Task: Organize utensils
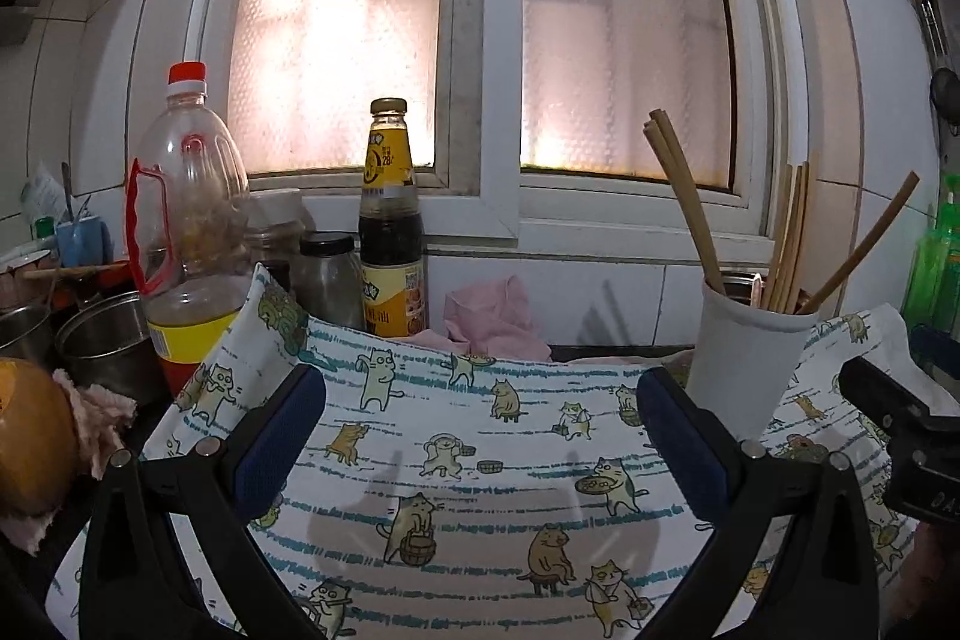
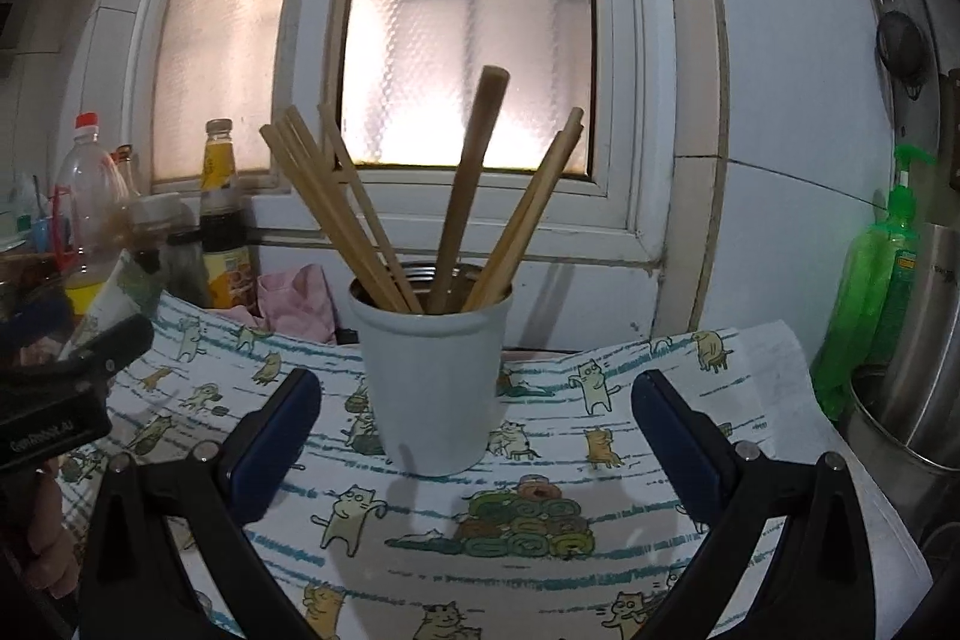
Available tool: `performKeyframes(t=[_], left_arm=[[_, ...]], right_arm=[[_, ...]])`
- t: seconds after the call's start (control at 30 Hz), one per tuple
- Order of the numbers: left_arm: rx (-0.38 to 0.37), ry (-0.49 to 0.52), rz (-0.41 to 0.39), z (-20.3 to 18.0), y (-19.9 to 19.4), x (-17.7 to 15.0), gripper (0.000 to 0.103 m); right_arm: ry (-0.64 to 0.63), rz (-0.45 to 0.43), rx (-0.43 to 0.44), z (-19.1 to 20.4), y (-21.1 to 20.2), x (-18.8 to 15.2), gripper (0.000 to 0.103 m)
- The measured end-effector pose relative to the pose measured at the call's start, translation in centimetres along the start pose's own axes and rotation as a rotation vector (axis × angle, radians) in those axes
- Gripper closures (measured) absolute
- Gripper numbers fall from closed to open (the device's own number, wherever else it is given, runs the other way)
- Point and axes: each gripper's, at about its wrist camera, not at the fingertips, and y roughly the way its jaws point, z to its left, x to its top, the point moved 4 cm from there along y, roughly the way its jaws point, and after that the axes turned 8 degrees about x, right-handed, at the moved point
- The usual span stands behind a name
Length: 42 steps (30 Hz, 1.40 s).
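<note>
Looking along both pairs of fingers, we see a cat-printed cloth (image 2: 540, 538) spread over a counter below a frosted window (image 2: 474, 28). On this cloth stands a pale cup (image 2: 432, 388), upright, holding a bundle of wooden chopsticks (image 2: 336, 214) that fan out to left and right, with one thicker wooden handle (image 2: 462, 196) rising between them. We hold the right gripper (image 2: 477, 430) just in front of the cup, its blue-padded jaws spread wide to either side of the cup's base and clasping nothing. We hold the left gripper (image 1: 480, 430) further to the left over bare cloth, its jaws likewise wide apart and empty; from this view the cup (image 1: 750, 370) stands just beyond the right-hand finger. Behind the cloth on the left we note a clear plastic oil bottle (image 1: 192, 220) with a red cap, a dark sauce bottle (image 1: 390, 232), a small jar (image 1: 330, 274) between them and two steel pots (image 1: 108, 346). A pink rag (image 1: 492, 310) lies crumpled against the tiled wall behind the cloth. To the right of the cup, well apart from it, stands a green pump bottle (image 2: 882, 274) beside a steel pot (image 2: 918, 352)
</note>
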Motion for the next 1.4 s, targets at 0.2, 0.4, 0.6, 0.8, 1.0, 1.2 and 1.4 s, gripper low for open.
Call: performKeyframes(t=[0.2,0.4,0.6,0.8,1.0,1.2,1.4], left_arm=[[-0.042,0.014,-0.001,-0.4,-0.1,0.0,0.000],[-0.046,0.014,-0.001,-0.4,-0.1,0.0,0.000],[-0.070,0.034,-0.003,-0.8,-0.4,-0.1,0.000],[-0.050,0.023,0.000,-0.5,-0.5,-0.1,0.000],[0.006,-0.012,0.003,0.4,-0.4,-0.1,0.000],[-0.004,-0.001,0.005,0.2,-0.5,-0.2,0.000],[0.011,-0.004,0.015,0.3,-0.3,-0.2,0.000]], right_arm=[[-0.022,-0.002,0.056,0.9,-0.3,-0.1,0.000],[0.003,-0.011,0.057,0.5,-0.4,-0.1,0.000],[0.001,-0.017,0.055,0.3,-0.4,0.0,0.000],[-0.003,-0.010,0.029,0.4,-0.4,0.0,0.000],[-0.005,-0.012,0.027,0.5,-0.5,0.0,0.000],[0.000,-0.013,0.024,0.3,-0.7,0.0,0.000],[0.001,-0.013,0.023,0.4,-0.7,0.0,0.000]])
